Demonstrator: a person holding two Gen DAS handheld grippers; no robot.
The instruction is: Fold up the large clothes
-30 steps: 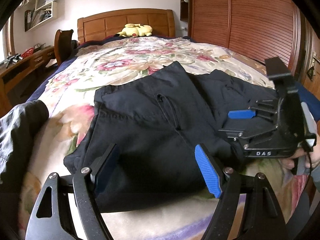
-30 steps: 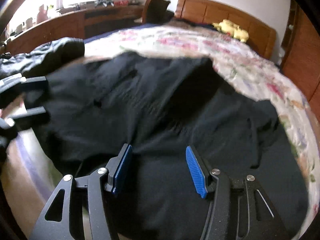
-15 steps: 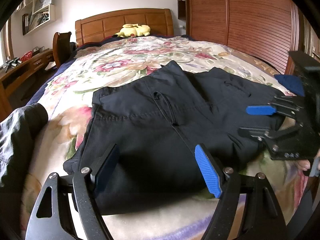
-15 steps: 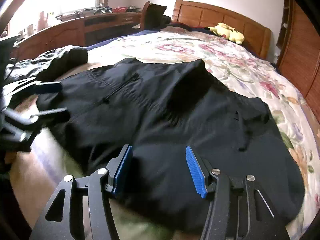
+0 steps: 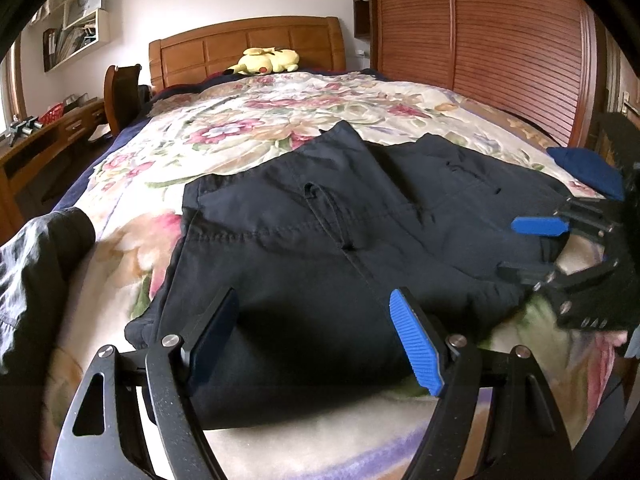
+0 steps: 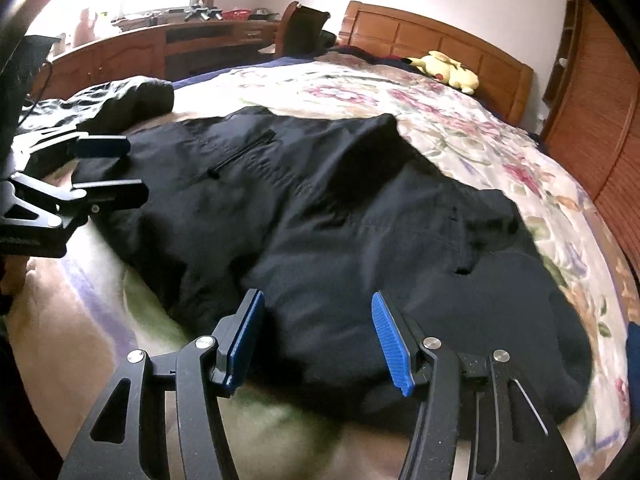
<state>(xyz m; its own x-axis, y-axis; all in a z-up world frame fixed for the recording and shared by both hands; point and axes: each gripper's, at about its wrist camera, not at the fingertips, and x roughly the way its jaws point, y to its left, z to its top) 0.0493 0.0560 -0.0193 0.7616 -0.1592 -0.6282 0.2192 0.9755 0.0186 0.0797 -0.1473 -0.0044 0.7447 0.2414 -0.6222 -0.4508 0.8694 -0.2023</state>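
Danger here: the black garment [image 5: 320, 248] is slack and layered, so a bite at the near hem could catch only 1 layer, and the fold drags crooked across the floral bedspread [image 5: 280, 120]. Uneven lifts by the 2 hands would skew it too. Left gripper [image 5: 324, 336] hovers with jaws apart, nothing between them, the garment's near edge just beyond. Right gripper [image 6: 316, 336] likewise, jaws apart and empty, above the hem. The garment lies spread flat on the bed, between both tools.

trousers on the bed
trousers [image 5: 320, 248] lie on the near bedspread [image 5: 256, 128]; plush toy [image 5: 266, 61] far, jacket [image 5: 32, 264] left.
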